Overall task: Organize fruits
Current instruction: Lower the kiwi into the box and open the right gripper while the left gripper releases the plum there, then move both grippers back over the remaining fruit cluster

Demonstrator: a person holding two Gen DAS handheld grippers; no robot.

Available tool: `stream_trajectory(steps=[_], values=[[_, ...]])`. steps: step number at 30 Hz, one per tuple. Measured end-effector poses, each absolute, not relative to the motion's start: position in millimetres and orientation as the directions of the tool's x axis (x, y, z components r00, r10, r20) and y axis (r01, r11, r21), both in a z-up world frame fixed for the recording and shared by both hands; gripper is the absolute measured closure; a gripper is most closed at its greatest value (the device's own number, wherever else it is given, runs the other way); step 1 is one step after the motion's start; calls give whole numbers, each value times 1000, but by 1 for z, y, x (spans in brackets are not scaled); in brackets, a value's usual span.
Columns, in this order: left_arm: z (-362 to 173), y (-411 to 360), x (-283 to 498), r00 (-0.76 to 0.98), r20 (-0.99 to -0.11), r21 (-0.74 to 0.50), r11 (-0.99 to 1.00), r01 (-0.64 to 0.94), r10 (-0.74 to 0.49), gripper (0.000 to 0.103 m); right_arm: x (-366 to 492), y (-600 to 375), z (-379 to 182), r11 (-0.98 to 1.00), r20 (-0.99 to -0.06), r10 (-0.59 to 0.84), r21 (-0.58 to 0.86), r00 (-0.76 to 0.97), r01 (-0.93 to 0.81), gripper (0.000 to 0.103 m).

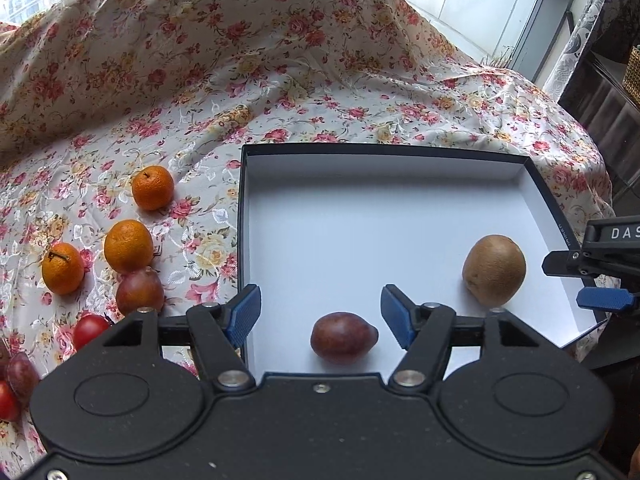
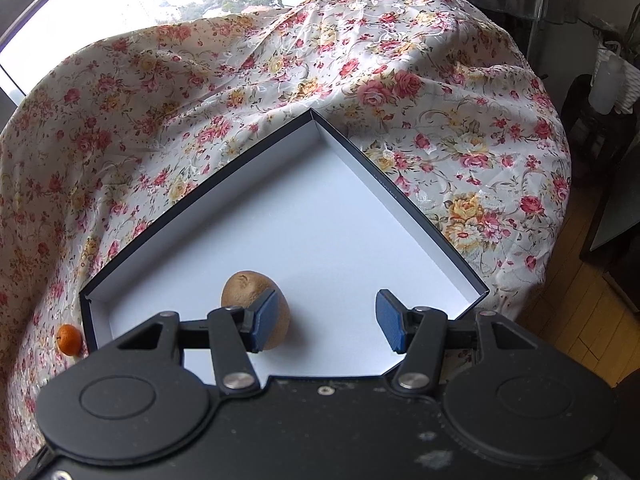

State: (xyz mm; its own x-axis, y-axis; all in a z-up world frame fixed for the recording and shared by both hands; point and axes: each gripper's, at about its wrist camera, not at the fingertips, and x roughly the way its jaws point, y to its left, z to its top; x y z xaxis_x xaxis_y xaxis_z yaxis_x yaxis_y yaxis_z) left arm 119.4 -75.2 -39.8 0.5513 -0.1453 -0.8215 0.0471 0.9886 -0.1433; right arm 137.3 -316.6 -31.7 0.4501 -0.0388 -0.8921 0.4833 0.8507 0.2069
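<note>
White card floor fills most of the shallow box (image 1: 400,216), its dark rim running along the left, far and right sides in the left wrist view, with wide bare room across the middle and back. Left gripper (image 1: 320,316) stands wide apart, blue pads clear on both sides of a reddish-purple plum (image 1: 344,337) that lies on the box floor at lower centre, pads not touching it. Right of it, near the right wall, sits a brown fuzzy kiwi (image 1: 494,270), well apart from the plum. Outside the box on the flowered cloth (image 1: 280,80), at the left of the frame, three oranges (image 1: 128,246) sit in a loose cluster, a second plum (image 1: 140,290) touching the nearest one, and red fruits at the lower left edge are cut off by the gripper body and hard to name. Right gripper (image 2: 326,320) is spread wide too in its own view; the kiwi (image 2: 244,288) lies behind its left pad (image 2: 266,318), partly hidden, so whether pad and fruit touch I cannot tell, but the right pad hangs over bare floor. In the left wrist view that gripper (image 1: 600,280) pokes in at the right edge, mostly cut off. One orange (image 2: 69,338) peeks out at the box's lower left corner. Cloth rises in a high fold behind the box in both views.
</note>
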Motion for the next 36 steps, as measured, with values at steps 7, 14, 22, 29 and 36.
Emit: stream_trajectory(steps=[7,14,22,29,36], values=[[-37,-49,123,557,-822,-163,986,-37,-115,35,141,-309,-29,868,-898,-59,170,436,467,45],[-31,-24,123,577,-814,-148,985,-85,-72,35,145,-298,-28,867,-904,-57,166,424,470,45],[-26,13,120,596,-803,-93,986,-135,6,34,156,-268,-28,877,-908,-25,180,417,445,45],[-28,51,120,581,-811,-76,973,-216,66,34,169,-227,-26,908,-908,-11,167,420,384,45],[-30,96,118,553,-824,-69,945,-320,126,34,177,-191,-28,931,-908,1,153,418,330,45]])
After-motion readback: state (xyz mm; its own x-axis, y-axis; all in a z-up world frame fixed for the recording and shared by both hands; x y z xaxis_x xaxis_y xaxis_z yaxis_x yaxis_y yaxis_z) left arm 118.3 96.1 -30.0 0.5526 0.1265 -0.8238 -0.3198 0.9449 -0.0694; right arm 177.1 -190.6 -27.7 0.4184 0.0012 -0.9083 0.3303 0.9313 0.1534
